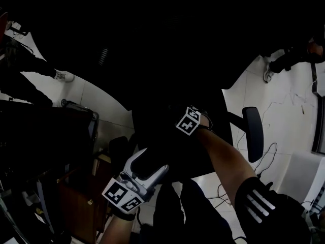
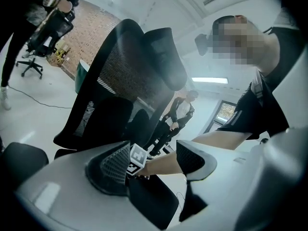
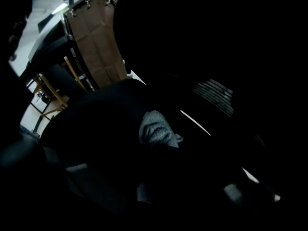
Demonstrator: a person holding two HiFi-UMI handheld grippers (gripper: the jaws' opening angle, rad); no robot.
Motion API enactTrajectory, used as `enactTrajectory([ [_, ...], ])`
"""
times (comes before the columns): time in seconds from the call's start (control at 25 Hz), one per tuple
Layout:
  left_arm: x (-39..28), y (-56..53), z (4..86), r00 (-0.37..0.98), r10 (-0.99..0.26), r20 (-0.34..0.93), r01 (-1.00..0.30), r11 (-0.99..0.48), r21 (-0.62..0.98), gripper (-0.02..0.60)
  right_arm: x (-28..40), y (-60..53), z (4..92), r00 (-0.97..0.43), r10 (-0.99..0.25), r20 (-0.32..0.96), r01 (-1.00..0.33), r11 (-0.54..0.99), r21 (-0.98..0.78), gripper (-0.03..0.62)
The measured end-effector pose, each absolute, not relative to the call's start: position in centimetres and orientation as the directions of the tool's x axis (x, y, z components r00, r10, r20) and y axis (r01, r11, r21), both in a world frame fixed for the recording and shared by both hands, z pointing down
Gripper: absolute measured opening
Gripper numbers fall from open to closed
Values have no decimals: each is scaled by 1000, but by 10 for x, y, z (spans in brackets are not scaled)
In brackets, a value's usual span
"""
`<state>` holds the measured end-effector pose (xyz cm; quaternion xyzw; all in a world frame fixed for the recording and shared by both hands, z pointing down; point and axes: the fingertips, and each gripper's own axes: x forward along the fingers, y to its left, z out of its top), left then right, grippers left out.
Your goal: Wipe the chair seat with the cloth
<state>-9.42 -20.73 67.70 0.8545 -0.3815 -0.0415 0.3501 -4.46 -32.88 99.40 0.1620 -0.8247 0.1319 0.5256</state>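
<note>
Item: black office chair, seen from above in head view, most of it in deep shadow. Chair seat (image 3: 94, 126): dark rounded surface, detail mostly lost. Cloth (image 3: 156, 131): grey, bunched, lying against the seat at centre of right gripper view, w/ a second fold showing lower down; not visible in head view. Right gripper (image 1: 186, 121): clamped on the cloth, which fills the jaw line; jaw outlines v. dim, marker cube bright in head view, body over the seat. Right forearm (image 1: 223, 159): bare, running down to a black sleeve (image 1: 264, 203) w/ white stripes. Left gripper (image 1: 151, 163): released, jaws wide apart, nothing between them; through the gap left gripper view shows the other gripper's marker cube and the forearm. It hangs low at the near left edge of the chair, apart from the cloth. Backrest (image 2: 130, 73): black mesh, upright, tall in left gripper view. Armrest (image 1: 253, 132): black pad, on right side of chair, clear of both grippers. Floor (image 1: 292, 111): white tiles, w/ a thin cable (image 1: 265, 159) trailing near the armrest. Shoe (image 1: 64, 76): pale, on floor far left. Brown cabinet (image 1: 76, 202): lower left, beside left gripper. Second chair (image 2: 44, 35): black, well apart in background. Standing person (image 2: 181, 110): dark jacket, far behind backrest.
</note>
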Motion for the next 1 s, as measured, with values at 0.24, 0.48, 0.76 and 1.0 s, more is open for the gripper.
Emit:
enactTrajectory([
  [0.24,-83,-208,673,723,-662,196,-613,-484,624,324,88,-367,982,-234,-226,945,-550,833,63,29],
  [0.48,-76,-201,668,730,-655,196,-611,-495,617,324,130,-380,969,-143,-277,950,-598,789,140,29],
  [0.76,-82,-190,668,714,-670,203,-621,-472,626,324,-55,-298,950,-469,-122,875,-441,890,-112,31],
  [1.0,-92,-180,668,703,-680,207,-633,-466,618,324,-168,-227,948,-546,15,837,-276,941,-197,31],
])
